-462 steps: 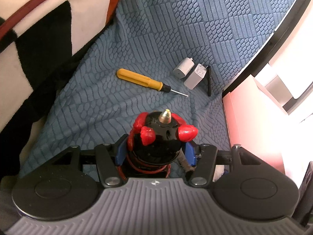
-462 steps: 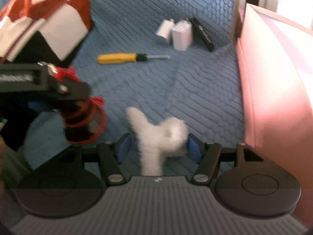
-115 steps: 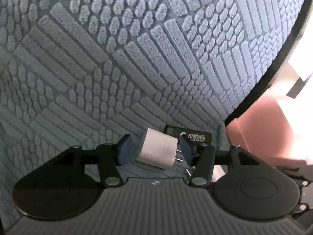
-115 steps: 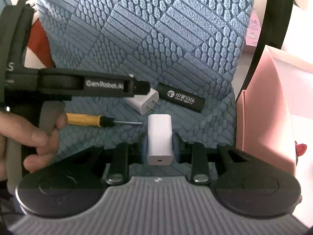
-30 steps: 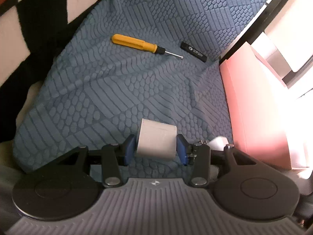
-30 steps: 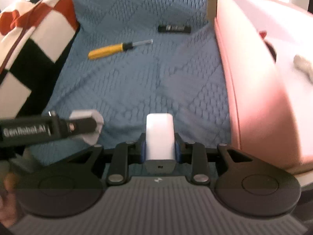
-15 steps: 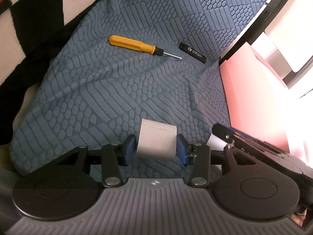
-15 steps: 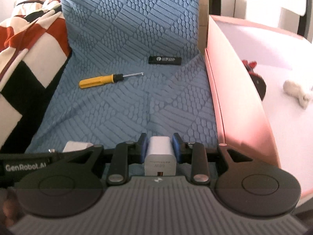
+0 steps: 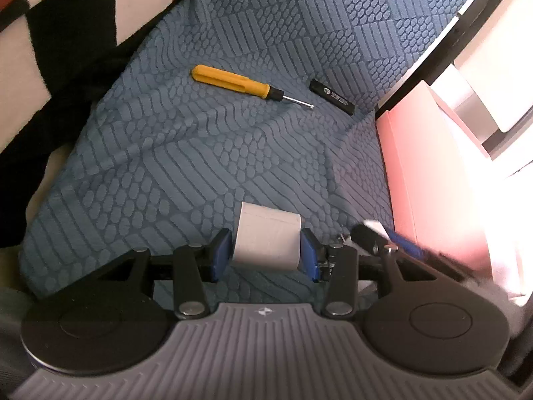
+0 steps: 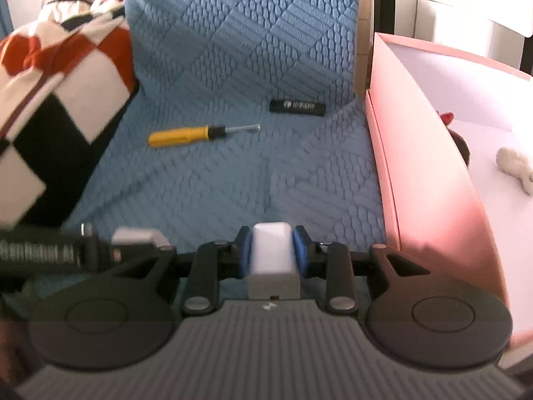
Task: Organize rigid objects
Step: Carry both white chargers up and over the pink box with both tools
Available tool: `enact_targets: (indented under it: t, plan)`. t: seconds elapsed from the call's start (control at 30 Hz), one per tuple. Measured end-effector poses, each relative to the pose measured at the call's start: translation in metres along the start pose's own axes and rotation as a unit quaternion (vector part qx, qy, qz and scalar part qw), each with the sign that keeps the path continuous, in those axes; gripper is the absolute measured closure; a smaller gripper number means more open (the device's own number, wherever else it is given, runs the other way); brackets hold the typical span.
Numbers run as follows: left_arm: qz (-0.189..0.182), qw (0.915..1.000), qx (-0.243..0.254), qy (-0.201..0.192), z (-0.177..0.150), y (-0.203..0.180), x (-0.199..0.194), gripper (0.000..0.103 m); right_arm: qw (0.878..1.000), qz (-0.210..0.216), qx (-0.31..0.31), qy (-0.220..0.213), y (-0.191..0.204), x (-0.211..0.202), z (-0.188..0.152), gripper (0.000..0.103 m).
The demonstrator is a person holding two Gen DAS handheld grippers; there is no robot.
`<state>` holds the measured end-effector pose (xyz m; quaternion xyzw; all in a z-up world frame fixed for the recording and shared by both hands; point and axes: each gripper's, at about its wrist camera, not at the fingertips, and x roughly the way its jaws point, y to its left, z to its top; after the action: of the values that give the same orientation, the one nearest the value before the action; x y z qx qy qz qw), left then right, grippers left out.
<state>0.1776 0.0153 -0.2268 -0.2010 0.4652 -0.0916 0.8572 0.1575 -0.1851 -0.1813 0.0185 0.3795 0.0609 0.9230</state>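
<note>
Gripping a white plug (image 9: 266,237), the left gripper (image 9: 265,256) hangs over the blue quilt (image 9: 206,166). The right gripper (image 10: 270,254) clamps a white charger (image 10: 271,253) beside the pink box (image 10: 429,180).

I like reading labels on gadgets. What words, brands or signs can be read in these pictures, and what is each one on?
"GenRobot.AI", blurred and only partly legible: white lettering along the side of the left gripper, seen in the right wrist view.
Round logo and white print on the black bar lying on the blue cover: too small and blurred to read.
Small white emblem on the grey body of the right gripper: a sign, no letters.
</note>
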Motion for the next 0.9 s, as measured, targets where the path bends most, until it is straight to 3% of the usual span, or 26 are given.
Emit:
enact_targets:
  t: [0.27, 0.4, 0.57, 0.9]
  plan:
    - [-0.001, 1.0, 0.001, 0.003, -0.002, -0.002, 0.002, 0.052, 1.0, -0.003, -0.003, 0.014, -0.001, -0.005, -0.015, 0.072]
    - [-0.002, 1.0, 0.002, 0.003, -0.001, -0.001, 0.002, 0.052, 1.0, -0.001, 0.007, 0.026, -0.006, -0.001, -0.016, 0.065]
    - [0.002, 0.9999, 0.01, 0.004, 0.002, -0.004, 0.005, 0.052, 0.999, 0.005, 0.008, 0.04, -0.008, 0.007, -0.018, 0.071]
    - [-0.03, 0.9995, 0.012, -0.004, 0.013, -0.011, -0.018, 0.053, 1.0, 0.011, 0.023, 0.018, -0.005, -0.022, 0.004, 0.072]
